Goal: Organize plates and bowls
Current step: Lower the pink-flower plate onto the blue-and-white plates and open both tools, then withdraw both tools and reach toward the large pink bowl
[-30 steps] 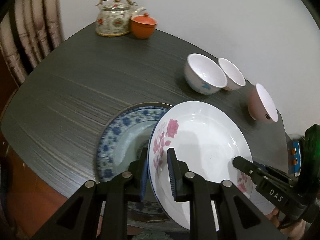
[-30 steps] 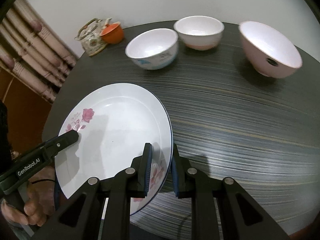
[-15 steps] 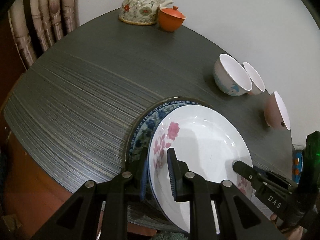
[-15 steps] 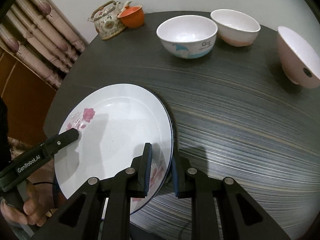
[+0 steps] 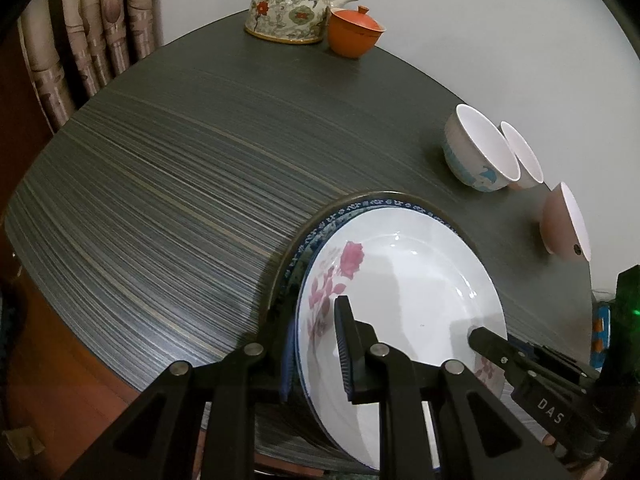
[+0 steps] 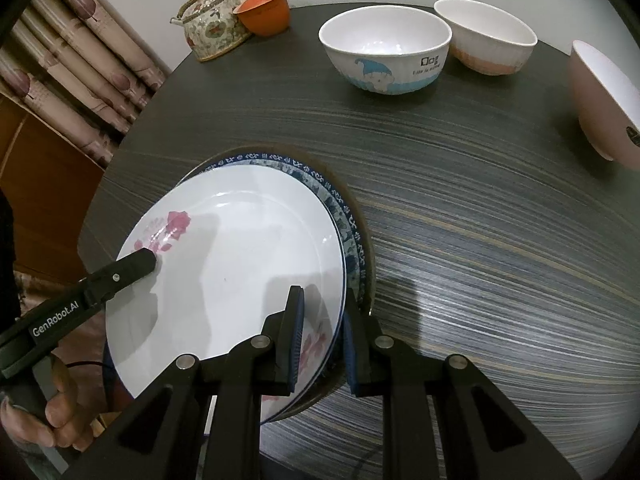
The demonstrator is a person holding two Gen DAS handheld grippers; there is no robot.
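A white plate with pink roses (image 5: 404,292) (image 6: 240,264) lies over a blue-patterned plate (image 5: 352,206) (image 6: 340,204) at the table's near edge. My left gripper (image 5: 316,352) has its jaws on either side of the white plate's left rim, a little apart. My right gripper (image 6: 322,338) straddles the opposite rim the same way. Three bowls stand beyond: a white one with a blue cartoon (image 5: 480,152) (image 6: 384,48), a white and pink one (image 5: 524,156) (image 6: 486,36), and a pink one (image 5: 564,220) (image 6: 604,96).
A floral teapot (image 5: 294,10) (image 6: 212,26) and an orange lidded cup (image 5: 354,32) (image 6: 266,12) stand at the far edge of the dark round table (image 5: 180,152). Curtains (image 5: 92,36) hang at the left. A wall is behind the bowls.
Both grippers have brought the white plate down over the blue-patterned plate. Their jaws stand wider apart on the rim than before.
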